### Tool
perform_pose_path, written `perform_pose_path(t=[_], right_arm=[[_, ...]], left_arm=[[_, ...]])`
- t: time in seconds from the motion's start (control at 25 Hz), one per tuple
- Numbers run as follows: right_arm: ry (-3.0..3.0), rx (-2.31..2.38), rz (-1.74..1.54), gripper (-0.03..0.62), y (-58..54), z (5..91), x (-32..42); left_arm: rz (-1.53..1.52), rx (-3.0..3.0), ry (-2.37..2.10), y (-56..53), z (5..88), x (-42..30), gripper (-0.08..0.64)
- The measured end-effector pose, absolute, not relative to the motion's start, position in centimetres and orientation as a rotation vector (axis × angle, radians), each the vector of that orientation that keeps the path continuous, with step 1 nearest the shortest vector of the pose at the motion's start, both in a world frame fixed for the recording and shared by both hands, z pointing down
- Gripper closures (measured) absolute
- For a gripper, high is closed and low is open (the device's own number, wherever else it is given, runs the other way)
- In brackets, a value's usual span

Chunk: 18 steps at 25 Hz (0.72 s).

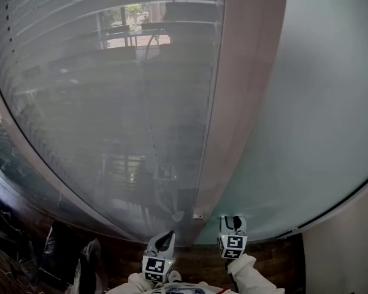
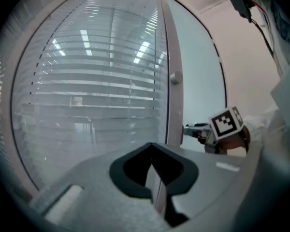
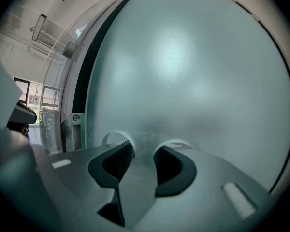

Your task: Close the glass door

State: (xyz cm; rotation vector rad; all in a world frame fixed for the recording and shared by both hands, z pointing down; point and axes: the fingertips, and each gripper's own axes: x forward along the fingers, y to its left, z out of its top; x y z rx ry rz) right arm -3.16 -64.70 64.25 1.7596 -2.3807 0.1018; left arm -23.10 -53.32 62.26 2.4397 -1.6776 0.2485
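Frosted glass [image 1: 319,115] is faced by the open, empty right hand-held gripper [image 1: 232,220]; the left hand-held gripper [image 1: 166,235] is held shut on nothing; closing seems unfinished.

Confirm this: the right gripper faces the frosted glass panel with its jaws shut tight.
Wrong on the jaws. The right gripper does face the frosted glass panel, but its jaws stand apart with nothing between them, as the right gripper view shows.

White sleeves [image 1: 253,275], grey left gripper [image 1: 167,236] and right gripper [image 1: 233,220] with black-and-white cubes [image 1: 156,267].
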Motion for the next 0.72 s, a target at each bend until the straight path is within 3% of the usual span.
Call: perform_pose_path(t=[0.24,0.36,0.48,0.72], right_arm=[[-2.346,1.762,0.164,0.455,-64.7,64.3,-2.5],[-2.313,1.742,0.225,0.408,-63.7,62.9,-1.7],[-2.293,1.768,0.220,0.402,-61.2,62.8,-0.4],[-2.209,1.799,0.276,0.531,-56.3,63.6,1.7]], left_arm=[[0.254,2.457,-1.616,-52.1,63.3,-23.2,0.557],[0.255,2.452,-1.580,-51.5,63.4,-23.1,0.557],[0.255,2.466,-1.541,-50.7,65.1,-22.5,0.557],[0.264,2.515,-1.432,-49.7,66.5,-19.8,0.557]])
